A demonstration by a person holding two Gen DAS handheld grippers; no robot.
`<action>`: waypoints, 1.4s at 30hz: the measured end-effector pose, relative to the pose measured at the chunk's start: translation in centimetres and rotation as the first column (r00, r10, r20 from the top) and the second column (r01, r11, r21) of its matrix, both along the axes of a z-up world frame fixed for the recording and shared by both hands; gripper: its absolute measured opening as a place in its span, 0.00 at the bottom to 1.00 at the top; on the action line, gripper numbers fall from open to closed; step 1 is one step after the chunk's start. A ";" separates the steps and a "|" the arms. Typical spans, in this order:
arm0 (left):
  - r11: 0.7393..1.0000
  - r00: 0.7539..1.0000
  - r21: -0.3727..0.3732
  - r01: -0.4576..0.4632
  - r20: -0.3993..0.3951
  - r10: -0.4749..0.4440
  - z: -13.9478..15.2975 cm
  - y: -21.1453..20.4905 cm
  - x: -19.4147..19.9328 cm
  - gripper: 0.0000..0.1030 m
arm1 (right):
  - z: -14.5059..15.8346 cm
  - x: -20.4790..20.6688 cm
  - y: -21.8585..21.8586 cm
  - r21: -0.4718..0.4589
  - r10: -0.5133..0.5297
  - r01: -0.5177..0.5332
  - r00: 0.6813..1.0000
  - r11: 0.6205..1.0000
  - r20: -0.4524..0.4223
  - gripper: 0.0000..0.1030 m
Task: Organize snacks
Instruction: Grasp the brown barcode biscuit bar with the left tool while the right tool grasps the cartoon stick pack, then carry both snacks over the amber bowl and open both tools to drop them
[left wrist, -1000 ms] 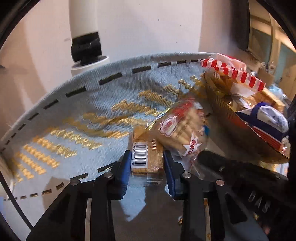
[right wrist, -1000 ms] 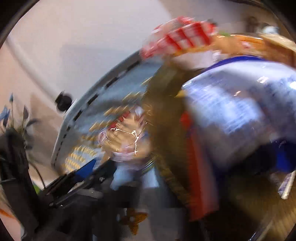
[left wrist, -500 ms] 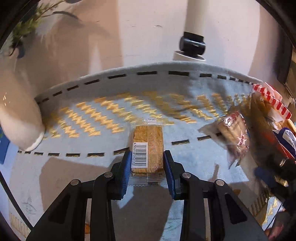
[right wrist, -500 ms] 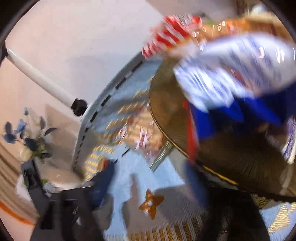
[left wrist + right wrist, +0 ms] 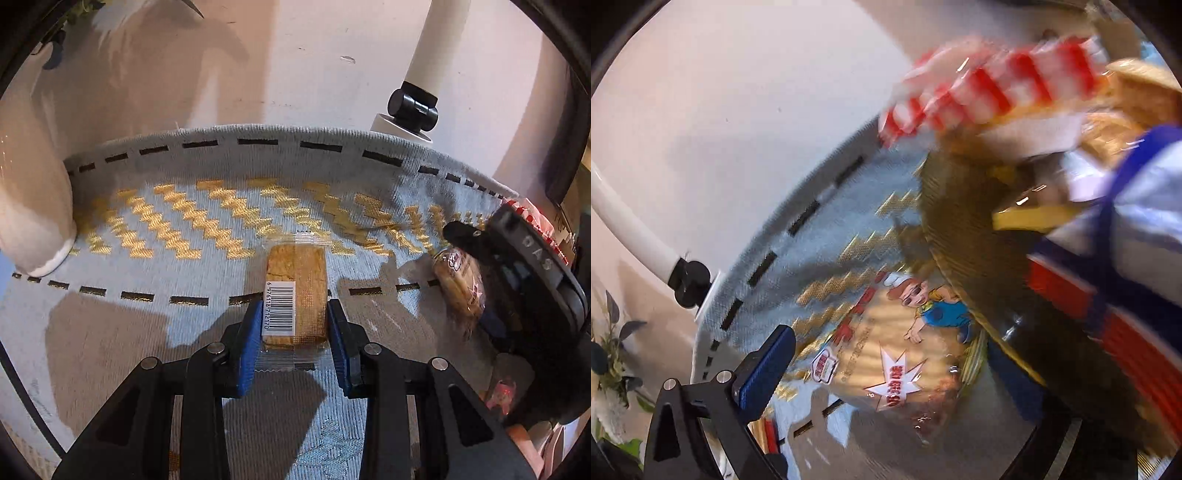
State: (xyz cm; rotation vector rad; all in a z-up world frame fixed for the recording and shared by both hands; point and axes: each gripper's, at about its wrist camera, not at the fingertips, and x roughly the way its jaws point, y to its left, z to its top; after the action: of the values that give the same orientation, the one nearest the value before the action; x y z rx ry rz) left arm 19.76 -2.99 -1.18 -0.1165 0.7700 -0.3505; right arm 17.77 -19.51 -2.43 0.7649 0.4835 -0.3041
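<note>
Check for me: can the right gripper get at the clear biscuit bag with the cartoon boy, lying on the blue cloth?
Probably yes. The right gripper has its jaws opening wide, the biscuit bag lies bare between them, and only the woven tray's rim crowds its far edge.

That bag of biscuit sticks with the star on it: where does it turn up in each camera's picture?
Left wrist view: the bag of biscuit sticks lies at the right edge on the cloth, partly behind the other claw.
Right wrist view: the same bag fills the lower middle, beside the woven tray.
Shared landmark: the white pole's black clamp at the cloth's far edge.
</note>
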 end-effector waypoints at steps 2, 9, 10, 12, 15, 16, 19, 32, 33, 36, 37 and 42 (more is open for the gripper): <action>1.000 1.000 0.001 -0.001 0.000 0.001 -0.1 -0.1 0.0 0.30 | 0.0 0.7 0.3 -0.009 0.044 -0.044 0.999 0.999 -0.003 0.79; 1.000 1.000 -0.004 -0.017 -0.002 0.017 0.1 1.5 -0.3 0.30 | 0.1 0.2 0.8 -0.019 0.140 -0.139 0.988 0.990 0.061 0.58; 1.000 1.000 -0.006 -0.022 -0.004 0.022 0.1 1.9 -0.4 0.30 | 0.1 0.2 0.9 -0.021 0.152 -0.151 0.986 0.988 0.067 0.58; 0.999 0.999 -0.009 -0.037 -0.006 0.037 0.0 2.1 -0.3 0.30 | 0.3 -1.3 0.6 -0.021 0.178 -0.177 0.980 0.984 0.085 0.57; 0.997 0.997 -0.010 -0.080 -0.011 0.079 -0.1 3.0 -0.6 0.30 | 0.3 -2.4 -0.3 -0.039 0.209 -0.205 0.971 0.978 0.116 0.57; 0.996 0.996 -0.015 -0.093 -0.011 0.093 -0.1 3.3 -0.7 0.30 | 0.6 -2.7 0.0 -0.068 0.219 -0.211 0.967 0.975 0.133 0.57; 0.993 0.993 -0.008 -0.121 0.009 0.121 0.1 3.8 -1.3 0.30 | 1.2 -3.1 2.1 -0.187 0.282 -0.254 0.949 0.949 0.141 0.57; 0.974 0.970 0.054 -0.220 0.114 0.213 1.7 4.9 -3.7 0.30 | 2.5 -8.7 2.8 -0.161 0.407 -0.382 0.898 0.910 0.170 0.57; 0.969 0.965 0.059 -0.239 0.127 0.230 1.8 5.1 -4.0 0.30 | 2.9 -9.3 2.6 -0.161 0.411 -0.385 0.895 0.909 0.176 0.57; 0.957 0.949 0.060 -0.284 0.161 0.271 2.3 5.5 -5.2 0.30 | 4.4 -10.0 2.2 -0.147 0.424 -0.401 0.885 0.904 0.194 0.57; 0.954 0.946 0.060 -0.293 0.161 0.281 2.3 5.6 -5.6 0.30 | 4.6 -10.5 1.8 -0.145 0.427 -0.404 0.882 0.903 0.201 0.57; 0.948 0.942 0.039 -0.317 0.129 0.310 2.1 6.1 -8.6 0.30 | 7.0 -12.4 0.2 -0.163 0.457 -0.429 0.857 0.889 0.239 0.57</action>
State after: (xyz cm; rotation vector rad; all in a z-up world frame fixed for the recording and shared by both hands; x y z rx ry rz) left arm 11.14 3.12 0.89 -0.1588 0.6276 -0.0303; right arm 5.33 -19.31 4.54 0.5601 0.3670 0.2081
